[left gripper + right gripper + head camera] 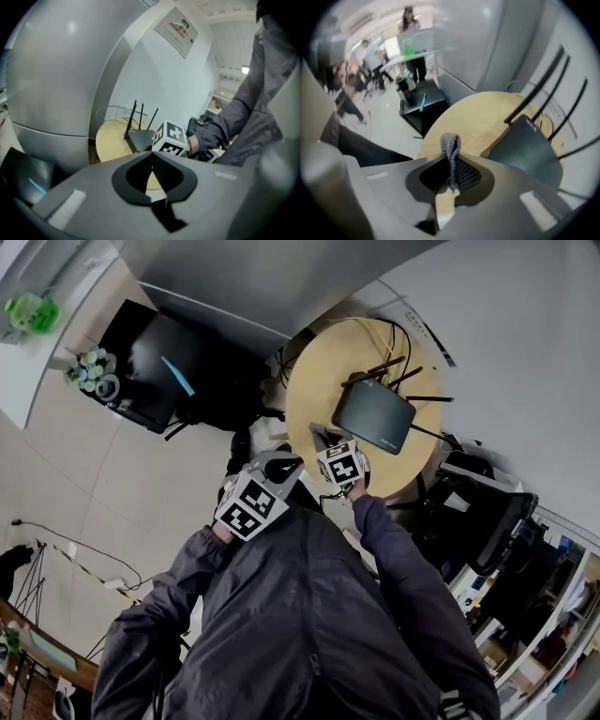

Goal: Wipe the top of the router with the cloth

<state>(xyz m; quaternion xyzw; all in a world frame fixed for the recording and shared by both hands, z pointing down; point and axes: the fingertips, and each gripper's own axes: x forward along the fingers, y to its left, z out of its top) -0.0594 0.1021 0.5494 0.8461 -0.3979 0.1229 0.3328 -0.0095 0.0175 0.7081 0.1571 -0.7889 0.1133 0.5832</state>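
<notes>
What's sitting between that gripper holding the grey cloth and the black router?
Only bare yellow tabletop. The right gripper view shows it: the cloth, pinched in the right gripper, hangs short of the router with nothing in between.

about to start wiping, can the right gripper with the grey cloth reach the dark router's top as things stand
Probably yes. The right gripper, shut on the grey knitted cloth, sits just short of the dark flat router on the round yellow table, and nothing stands between them.
</notes>
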